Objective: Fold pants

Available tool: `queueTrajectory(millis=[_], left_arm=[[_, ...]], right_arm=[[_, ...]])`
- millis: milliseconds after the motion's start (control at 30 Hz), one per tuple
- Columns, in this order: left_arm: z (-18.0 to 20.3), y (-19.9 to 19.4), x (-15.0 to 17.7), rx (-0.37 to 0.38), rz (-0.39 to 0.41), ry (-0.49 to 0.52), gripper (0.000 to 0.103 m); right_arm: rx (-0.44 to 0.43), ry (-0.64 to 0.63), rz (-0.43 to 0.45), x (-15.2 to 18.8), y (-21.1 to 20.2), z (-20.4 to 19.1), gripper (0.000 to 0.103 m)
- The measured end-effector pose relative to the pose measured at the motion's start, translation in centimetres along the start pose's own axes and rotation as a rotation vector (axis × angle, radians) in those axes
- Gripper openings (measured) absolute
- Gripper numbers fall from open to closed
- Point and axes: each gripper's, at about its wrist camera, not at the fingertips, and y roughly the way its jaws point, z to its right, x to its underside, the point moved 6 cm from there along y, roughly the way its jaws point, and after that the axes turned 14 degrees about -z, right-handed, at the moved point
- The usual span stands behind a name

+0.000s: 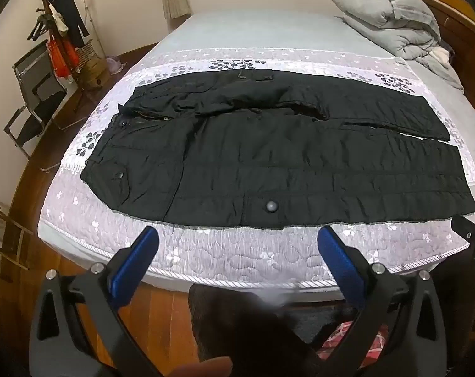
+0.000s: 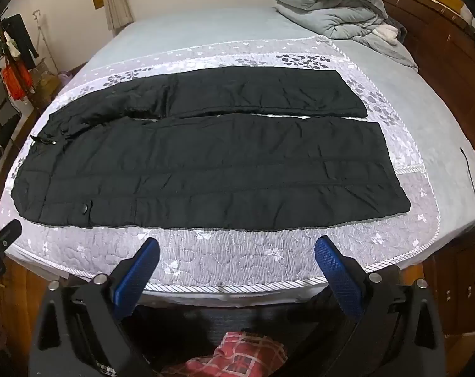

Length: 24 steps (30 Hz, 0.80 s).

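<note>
- Bedroom bed (image 1: pixel 268 31) with a quilted cover: black pants (image 1: pixel 268 157) lie flat across mid-frame, unfolded, legs side by side; every fold remains.
- Left hand-held gripper (image 1: pixel 237 245) and right hand-held gripper (image 2: pixel 237 248) hover released at the bed's near edge.
- Left view shows waistband buttons; right view, both hems.

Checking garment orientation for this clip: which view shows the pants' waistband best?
The left wrist view: the waistband, with its button and open fly, lies close and clear. The right wrist view shows it small and bunched at the far left edge.
</note>
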Motion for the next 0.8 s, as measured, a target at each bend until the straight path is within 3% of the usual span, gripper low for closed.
queueTrajectory(millis=[800], left_arm=[[0.2, -1.0, -0.7, 0.003, 0.01, -0.005, 0.101]], right_arm=[[0.004, -0.001, 0.005, -0.2, -0.2, 0.1, 0.1]])
